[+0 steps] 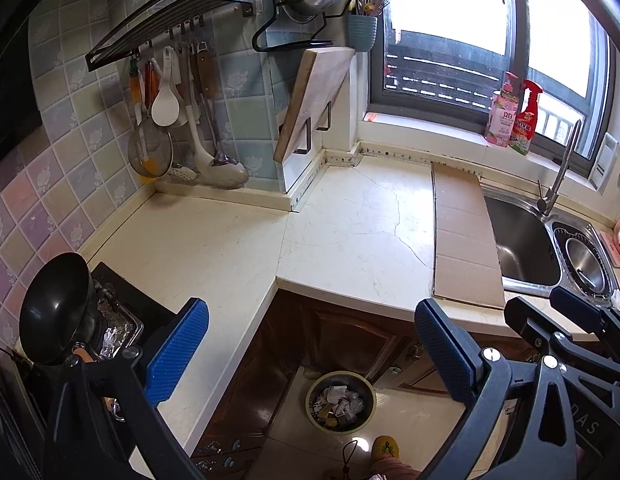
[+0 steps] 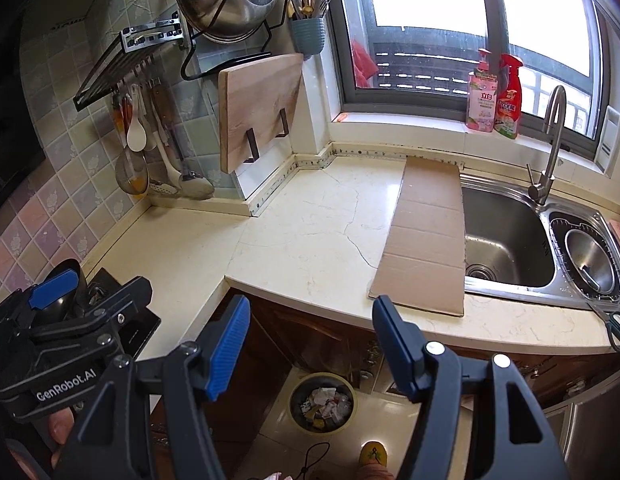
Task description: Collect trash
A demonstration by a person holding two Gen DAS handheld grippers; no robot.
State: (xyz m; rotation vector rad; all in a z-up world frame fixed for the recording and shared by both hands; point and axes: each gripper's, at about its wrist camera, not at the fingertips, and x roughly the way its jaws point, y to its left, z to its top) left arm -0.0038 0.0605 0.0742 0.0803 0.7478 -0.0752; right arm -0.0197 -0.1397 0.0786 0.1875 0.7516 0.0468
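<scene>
Hovering over the desk's (image 2: 310,232) front edge, both hand-held grippers, left (image 1: 310,352) and right (image 2: 305,348), stand with jaws parted and nothing between them. Below and between the fingers, on the floor, sits the trash bin (image 2: 322,402), full of crumpled scraps. Ahead to the right a cardboard strip (image 2: 426,240) overlaps the sink (image 2: 506,236); scissors (image 2: 614,326) lie at the far right edge. Left of them a black wok (image 1: 55,308) crowds the stove. The desk's middle lies bare.

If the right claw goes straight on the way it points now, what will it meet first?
Probably the front edge of the countertop, left of the cardboard sheet. The right claw is open and empty; depth is unclear.
</scene>
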